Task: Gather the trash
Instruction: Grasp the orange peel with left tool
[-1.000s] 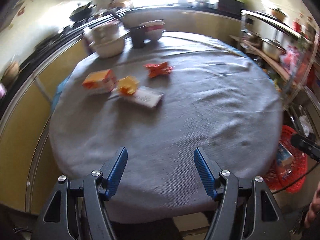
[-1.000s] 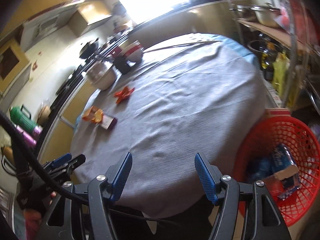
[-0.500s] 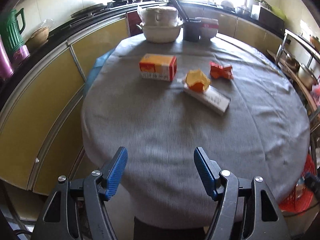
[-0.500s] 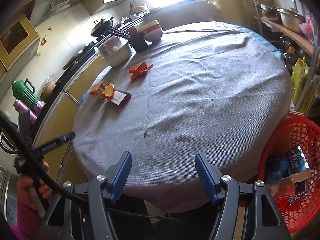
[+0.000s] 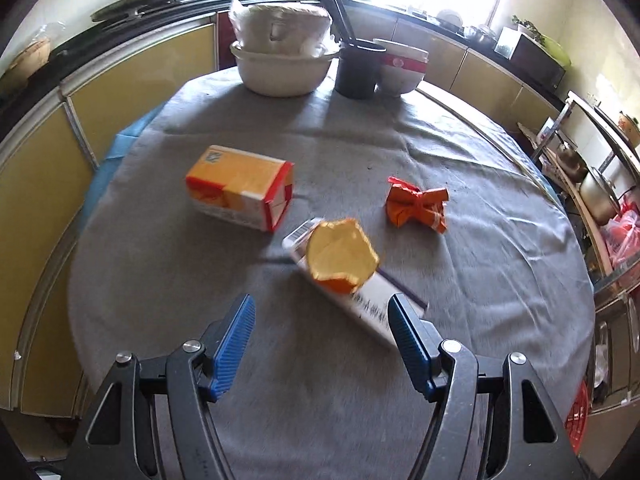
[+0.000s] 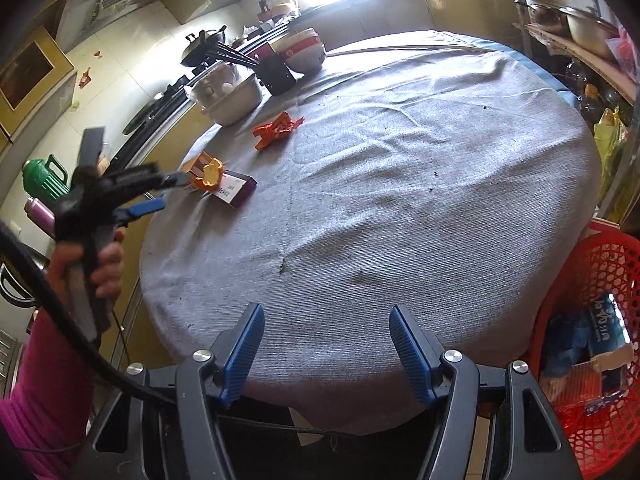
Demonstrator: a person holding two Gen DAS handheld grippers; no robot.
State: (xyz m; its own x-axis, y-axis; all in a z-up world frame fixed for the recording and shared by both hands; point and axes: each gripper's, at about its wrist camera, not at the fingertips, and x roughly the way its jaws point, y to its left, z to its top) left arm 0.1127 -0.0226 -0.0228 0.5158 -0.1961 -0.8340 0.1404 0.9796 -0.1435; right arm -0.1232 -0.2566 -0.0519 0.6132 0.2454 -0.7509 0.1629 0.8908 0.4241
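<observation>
We find both the left gripper [image 5: 321, 342] and right gripper [image 6: 326, 346] open and empty, four trash pieces, including an orange cardboard carton [image 5: 239, 186], uncollected on the grey-clothed round table [image 6: 400, 200], the red plastic basket [image 6: 600, 280] part-filled

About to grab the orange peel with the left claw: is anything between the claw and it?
Nothing visible blocks it. The left claw is open above bare cloth, and the orange peel sits just ahead, lying on top of a flat white box.
</observation>
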